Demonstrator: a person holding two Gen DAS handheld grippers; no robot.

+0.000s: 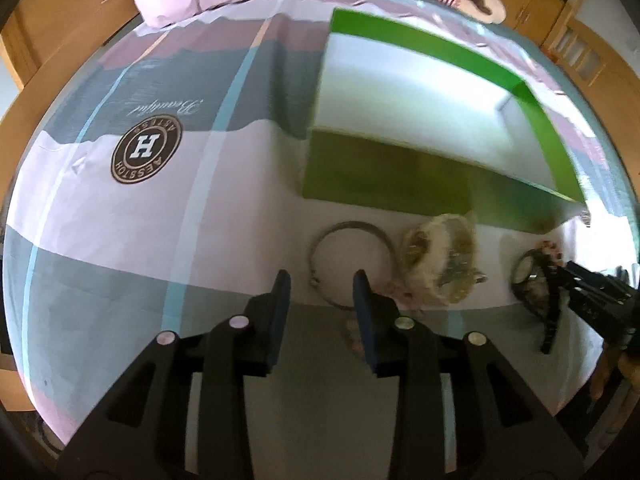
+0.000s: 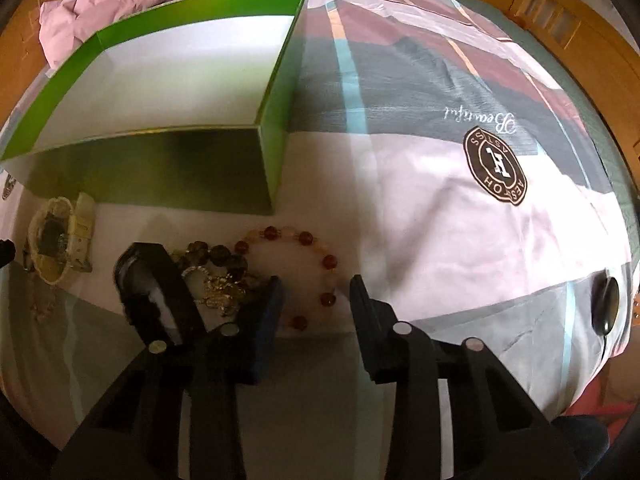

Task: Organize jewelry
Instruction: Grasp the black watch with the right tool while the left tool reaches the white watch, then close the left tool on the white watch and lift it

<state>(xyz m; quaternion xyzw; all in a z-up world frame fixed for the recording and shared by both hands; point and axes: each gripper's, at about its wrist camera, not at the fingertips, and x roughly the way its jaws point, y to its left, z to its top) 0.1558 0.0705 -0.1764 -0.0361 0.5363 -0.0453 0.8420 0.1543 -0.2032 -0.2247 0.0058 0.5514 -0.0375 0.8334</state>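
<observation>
Both grippers' jaws spread, empty. Right gripper should straddle one strand of red-and-pink beaded bracelet near open green cardboard box, then pinch.

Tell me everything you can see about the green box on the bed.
The green box is an open, lidless rectangular carton, seemingly glossy cardboard: green outside and on the rim, plain white inside, with nothing visible in it. It sits flat on the patterned bedspread, beyond the row of jewelry. The cream watch lies close against its near wall; neither gripper touches it.
</observation>
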